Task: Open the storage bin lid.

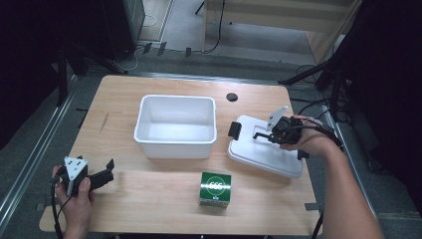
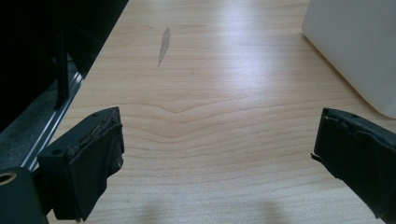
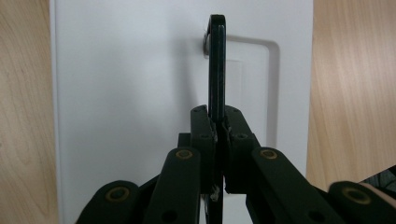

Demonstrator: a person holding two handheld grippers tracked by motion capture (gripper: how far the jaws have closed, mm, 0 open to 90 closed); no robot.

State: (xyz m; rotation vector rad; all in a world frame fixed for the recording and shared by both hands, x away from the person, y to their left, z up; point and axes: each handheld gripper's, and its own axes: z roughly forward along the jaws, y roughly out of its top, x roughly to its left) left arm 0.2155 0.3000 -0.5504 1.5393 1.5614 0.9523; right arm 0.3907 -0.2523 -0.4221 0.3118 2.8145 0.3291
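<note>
The white lid (image 1: 266,154) lay flat on the right side of the wooden table (image 1: 149,199), just right of the open white bin (image 1: 176,125); the right gripper (image 1: 271,134) sat on top of it, its jaws pinched together on the lid's black handle (image 3: 216,65), which stood upright out of a recess in the lid; the left gripper (image 1: 102,174) rested at the near left corner, well apart from the lid, jaws wide with nothing but bare wood between them; a green box (image 1: 215,189) stood near the front edge, its top printed with a white ring around marks too small to read.
</note>
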